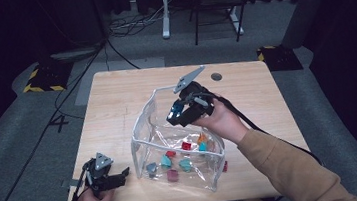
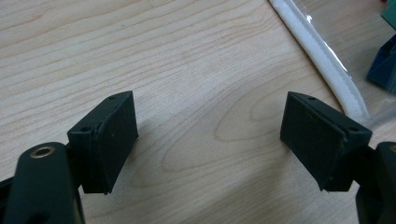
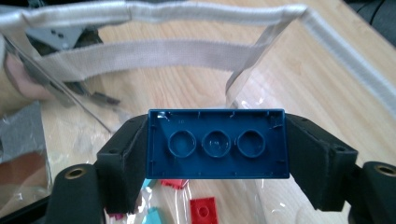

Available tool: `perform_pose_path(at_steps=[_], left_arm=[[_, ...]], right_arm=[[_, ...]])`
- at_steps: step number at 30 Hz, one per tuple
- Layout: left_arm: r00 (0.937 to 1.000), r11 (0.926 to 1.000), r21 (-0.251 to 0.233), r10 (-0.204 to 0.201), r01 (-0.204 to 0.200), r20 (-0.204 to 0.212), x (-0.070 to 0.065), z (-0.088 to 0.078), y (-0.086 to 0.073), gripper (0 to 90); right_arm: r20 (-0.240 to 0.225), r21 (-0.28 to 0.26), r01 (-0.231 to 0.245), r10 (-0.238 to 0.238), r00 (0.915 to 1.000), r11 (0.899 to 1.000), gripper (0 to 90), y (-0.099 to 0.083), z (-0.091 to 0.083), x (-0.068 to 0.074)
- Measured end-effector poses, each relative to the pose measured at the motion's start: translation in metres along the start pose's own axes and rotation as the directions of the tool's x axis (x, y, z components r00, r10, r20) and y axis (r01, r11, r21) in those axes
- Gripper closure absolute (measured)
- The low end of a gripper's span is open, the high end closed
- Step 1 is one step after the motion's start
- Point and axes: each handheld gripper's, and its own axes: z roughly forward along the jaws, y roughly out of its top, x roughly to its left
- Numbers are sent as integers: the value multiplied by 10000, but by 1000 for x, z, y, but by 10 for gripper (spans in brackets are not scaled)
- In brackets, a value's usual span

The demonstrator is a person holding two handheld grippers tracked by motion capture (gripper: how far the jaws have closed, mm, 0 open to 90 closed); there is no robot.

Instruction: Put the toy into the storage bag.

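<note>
The right gripper [image 3: 217, 154] clamped a dark blue plastic building brick [image 3: 217, 143] by its ends above the open clear plastic bag [image 1: 142, 134]. The left gripper [image 2: 210, 140], jaws apart and empty, rested on the wooden table [image 1: 116, 102] beside the bag. Unsteadied, the bag's soft rim could fold inward and deflect the released brick.

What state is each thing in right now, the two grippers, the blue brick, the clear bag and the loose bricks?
Left gripper: open, empty, low over the bare table.
Right gripper: shut on the blue brick, held above the bag's opening.
Blue brick: clamped by its ends, hollow underside toward the camera.
Clear bag: open at the top, standing on the table.
Loose bricks: lying inside the bag.
</note>
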Motion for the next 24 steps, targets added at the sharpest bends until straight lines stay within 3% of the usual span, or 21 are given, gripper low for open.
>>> perform_pose_path(at_steps=[13,24], left_arm=[[10000,10000,-16,-5,5,5,0,0,0,193],[10000,10000,28,5,-5,8,0,0,0,192]], right_arm=[[47,978,257,-263,9996,9949,270,-3,11,3],[148,715,648,-660,9977,9953,250,-3,2,9]])
